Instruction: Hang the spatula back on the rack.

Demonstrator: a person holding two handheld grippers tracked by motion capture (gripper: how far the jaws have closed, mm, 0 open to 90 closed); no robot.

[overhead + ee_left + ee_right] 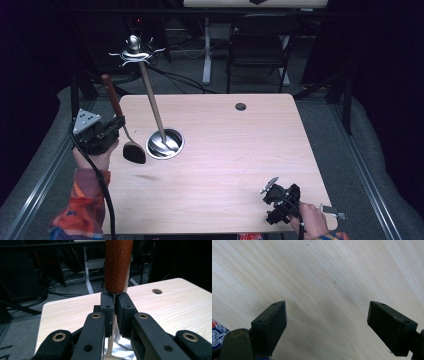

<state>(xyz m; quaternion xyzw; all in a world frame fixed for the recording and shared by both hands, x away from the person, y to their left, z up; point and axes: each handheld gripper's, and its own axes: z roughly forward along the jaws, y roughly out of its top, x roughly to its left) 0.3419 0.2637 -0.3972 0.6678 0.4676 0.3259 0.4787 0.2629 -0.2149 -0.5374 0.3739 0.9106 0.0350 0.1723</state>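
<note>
A black-headed spatula (pixel 134 152) with a thin metal shaft and a brown wooden handle (pixel 111 95) hangs tilted over the table's left edge. My left gripper (pixel 117 125) is shut on that shaft just below the handle. In the left gripper view the handle (pixel 118 265) rises straight above my left gripper (pixel 114 307), whose jaws pinch the shaft. Just right of the spatula head stands a utensil stand: round metal base (pixel 165 144), slanted wooden pole (pixel 152 107), metal hooks on top (pixel 135 50). My right gripper (pixel 280 200) rests open near the front right edge, with bare wood between its jaws (pixel 327 325).
The light wooden table (pixel 225 165) has a round cable hole (pixel 240 106) near its back edge, also seen as the cable hole (pixel 157 291). A black chair (pixel 260 45) and a desk leg stand behind the table. Grey padded floor surrounds it.
</note>
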